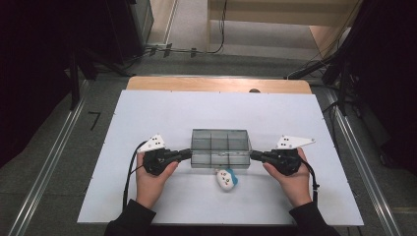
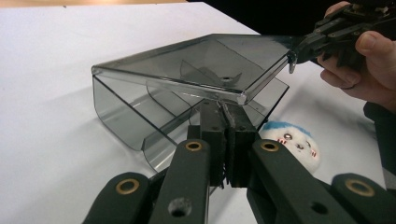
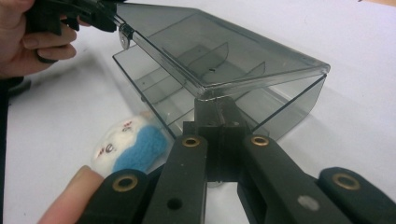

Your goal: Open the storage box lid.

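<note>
1. Sitting mid-table on a white sheet (image 1: 147,113): a smoky clear box (image 1: 220,148) with inner dividers, long side toward the person.
2. Gripping the box's left end: left gripper (image 1: 189,154), held in the left hand (image 1: 150,179), jaws pressed together in the left gripper view (image 2: 225,140) with almost no gap, nipping the lid's edge.
3. Gripping the box's right end: right gripper (image 1: 253,156), held in the right hand (image 1: 291,181), jaws likewise pinched tight in the right gripper view (image 3: 219,128) at the lid's corner.
4. Standing part-open: lid (image 2: 210,63), tilted up off the base (image 2: 126,116) on the near side, hinged along the far side, a wedge of gap visible beneath it in both gripper views.
5. Showing through the lid (image 3: 219,51): curved divider walls and a small hole in the floor of the base (image 3: 280,105).
6. Reaching in from the upper right of the left gripper view: right gripper's tips (image 2: 303,46) clamped on the lid's far corner, fingers (image 2: 373,44) wrapped round its handle.
7. Mirroring that in the right gripper view: left gripper (image 3: 112,21) at upper left, biting the opposite corner.
8. Lying just in front of the box, toward its right half, near but apart from it: a small plush (image 1: 226,179), white face, blue back, also seen low in both gripper views (image 2: 294,142) (image 3: 130,144).
9. Trailing from each gripper toward the table's near edge: a black cable (image 1: 130,169).
</note>
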Demonstrator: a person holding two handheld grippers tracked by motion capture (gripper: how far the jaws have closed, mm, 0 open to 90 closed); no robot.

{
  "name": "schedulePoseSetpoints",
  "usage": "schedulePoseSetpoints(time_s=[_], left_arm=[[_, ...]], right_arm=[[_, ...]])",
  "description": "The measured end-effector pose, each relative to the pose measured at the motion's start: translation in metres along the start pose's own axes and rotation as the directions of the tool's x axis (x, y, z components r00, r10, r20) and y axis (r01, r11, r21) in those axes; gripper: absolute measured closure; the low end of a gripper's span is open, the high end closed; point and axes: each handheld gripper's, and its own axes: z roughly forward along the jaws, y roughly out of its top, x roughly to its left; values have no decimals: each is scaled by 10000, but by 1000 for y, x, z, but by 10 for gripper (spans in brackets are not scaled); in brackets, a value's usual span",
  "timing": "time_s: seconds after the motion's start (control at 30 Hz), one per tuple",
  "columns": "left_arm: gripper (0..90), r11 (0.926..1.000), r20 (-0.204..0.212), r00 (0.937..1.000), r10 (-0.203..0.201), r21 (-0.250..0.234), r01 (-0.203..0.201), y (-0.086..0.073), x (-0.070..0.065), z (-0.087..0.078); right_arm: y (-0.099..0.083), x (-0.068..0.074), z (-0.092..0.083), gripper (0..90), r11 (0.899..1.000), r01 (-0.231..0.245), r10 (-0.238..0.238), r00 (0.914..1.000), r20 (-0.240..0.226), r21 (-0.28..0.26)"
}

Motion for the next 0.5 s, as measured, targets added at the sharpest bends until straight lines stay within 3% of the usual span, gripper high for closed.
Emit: schedulePoseSetpoints(time_s=[0.33,0.4,0.5], left_arm=[[812,9998,-147,9997,176,-54,-177,13,3,1],[722,9998,-96,9999,80,-176,-81,13,4,1],[501,9998,-433,9990,82,-172,-89,15,7,0]], right_arm=[[16,1,0,883,9996,115,-113,9999,95,-250],[18,0,2,883,9996,118,-114,9998,162,-243],[21,-2,3,883,9996,90,-85,9998,190,-258]])
